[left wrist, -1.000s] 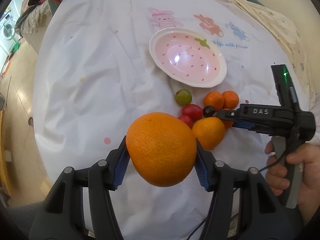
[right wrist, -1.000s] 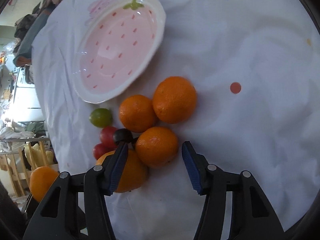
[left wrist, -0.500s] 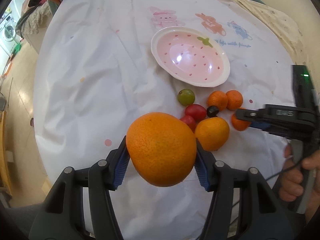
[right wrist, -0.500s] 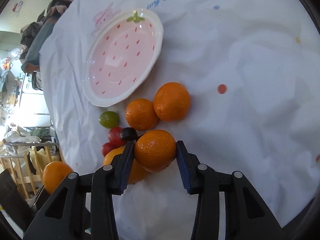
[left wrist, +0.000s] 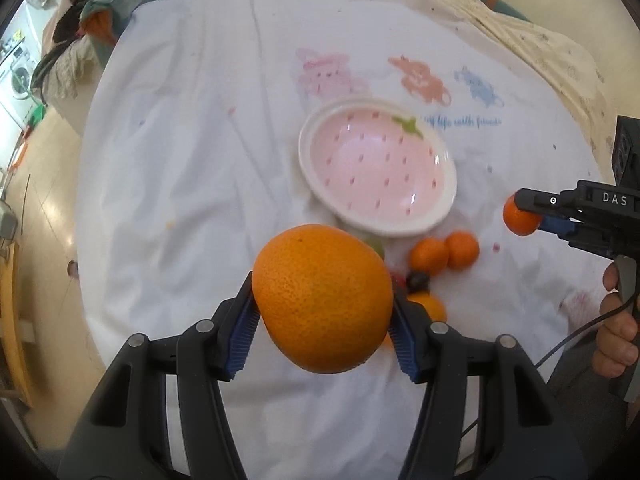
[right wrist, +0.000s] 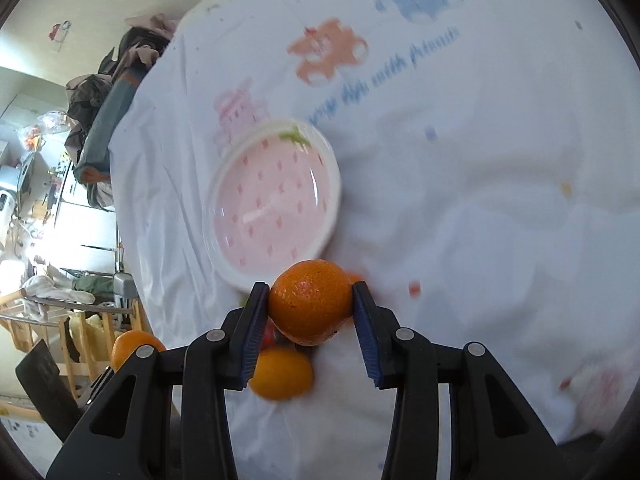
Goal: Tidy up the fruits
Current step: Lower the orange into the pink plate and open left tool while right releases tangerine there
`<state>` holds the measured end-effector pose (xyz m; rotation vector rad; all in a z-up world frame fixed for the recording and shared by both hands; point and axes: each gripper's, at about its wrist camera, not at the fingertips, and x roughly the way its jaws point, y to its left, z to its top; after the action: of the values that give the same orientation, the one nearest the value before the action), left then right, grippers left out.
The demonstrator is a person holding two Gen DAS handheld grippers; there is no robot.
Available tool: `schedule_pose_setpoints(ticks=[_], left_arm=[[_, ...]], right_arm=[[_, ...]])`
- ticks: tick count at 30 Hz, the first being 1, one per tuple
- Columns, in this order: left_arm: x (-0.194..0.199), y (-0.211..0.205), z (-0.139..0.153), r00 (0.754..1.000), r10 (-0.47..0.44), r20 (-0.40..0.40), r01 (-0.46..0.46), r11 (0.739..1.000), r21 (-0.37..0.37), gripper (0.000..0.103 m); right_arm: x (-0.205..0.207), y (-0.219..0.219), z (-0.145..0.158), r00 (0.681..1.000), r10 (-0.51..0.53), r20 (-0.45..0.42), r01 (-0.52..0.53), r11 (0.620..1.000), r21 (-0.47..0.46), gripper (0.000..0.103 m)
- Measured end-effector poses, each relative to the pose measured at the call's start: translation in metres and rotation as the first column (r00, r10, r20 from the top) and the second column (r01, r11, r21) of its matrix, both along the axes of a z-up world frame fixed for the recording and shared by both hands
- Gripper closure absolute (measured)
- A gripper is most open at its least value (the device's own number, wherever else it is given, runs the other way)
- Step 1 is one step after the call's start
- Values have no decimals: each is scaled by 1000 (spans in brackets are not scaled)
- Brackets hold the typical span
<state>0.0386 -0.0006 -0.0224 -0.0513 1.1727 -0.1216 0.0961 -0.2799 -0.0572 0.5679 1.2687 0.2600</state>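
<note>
Mandarin (right wrist: pixel 310 307) now lifted off tablecloth (right wrist: pixel 480 220)

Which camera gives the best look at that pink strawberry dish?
The left wrist view: the strawberry dish sits whole, sharp and unobstructed. In the right wrist view the dish is motion-blurred, and the small orange covers its near rim.

Left wrist view: looking forward along the left hand-held gripper (left wrist: pixel 322 320) from above the surface's (left wrist: pixel 180 160) near edge, toward the far edge. Right wrist view: closer in, angled leftward over the right hand-held gripper (right wrist: pixel 310 312). Shared by both: pink bowl (left wrist: pixel 436 222) (right wrist: pixel 332 216), cartoon-printed cloth (left wrist: pixel 418 76) (right wrist: pixel 328 52), loose fruit beside the bowl.
</note>
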Motion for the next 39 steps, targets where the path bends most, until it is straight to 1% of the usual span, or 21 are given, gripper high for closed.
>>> schedule_pose_setpoints(ticks=[2,4,7,9,13,17,20,22,24,27,31,33,35,37,38,39], left_arm=[[19,-2,1,1000,5,-3,-5,1000,2,48],[38,-7,1,1000,0,12,0,1000,26,48],[70,-19,-2,999,-24,39,21,997,69,48],[85,-24,-9,999,-34,42,31,997,71,48],[117,-33,-35,999,-41,19,40,997,67,48],[144,-40,-63,999,-47,-22,48,998,48,48],[159,-48,-80,997,-70,-36,71,997,22,48],[165,-52,-85,996,-80,-41,80,997,17,48],[170,-54,-90,996,-78,-46,80,997,23,48],[176,-54,-95,995,-77,-57,78,997,29,48],[177,-52,-99,995,-71,-64,72,997,17,47],[176,-53,-100,995,-78,-66,80,997,21,47],[176,-53,-101,994,-75,-73,76,997,11,47],[176,-53,-100,995,-71,-69,71,997,5,44],[176,-53,-98,996,-74,-55,74,997,7,39],[176,-54,-94,996,-76,-38,77,997,15,28]], right_arm=[[19,3,7,1000,11,24,-11,1000,-6,59],[38,9,11,999,26,45,-26,1000,-18,59],[65,16,9,997,50,59,-48,999,-26,59],[81,18,6,996,59,62,-58,998,-22,59],[110,23,-13,997,75,28,-75,997,3,59],[133,32,-42,994,104,-11,-104,994,-12,59],[147,39,-65,992,117,-45,-116,993,22,59],[152,41,-76,993,101,-58,-98,994,46,59],[154,41,-79,995,87,-57,-83,994,72,59],[157,49,-81,993,107,-59,-102,992,77,58],[158,53,-80,992,114,-53,-109,991,80,57],[158,53,-81,992,111,-59,-105,990,89,57],[158,51,-81,993,98,-59,-91,990,105,57],[157,50,-79,994,98,-54,-92,990,111,56],[157,49,-78,994,98,-51,-93,990,106,55],[156,48,-76,995,94,-43,-89,990,105,46]])
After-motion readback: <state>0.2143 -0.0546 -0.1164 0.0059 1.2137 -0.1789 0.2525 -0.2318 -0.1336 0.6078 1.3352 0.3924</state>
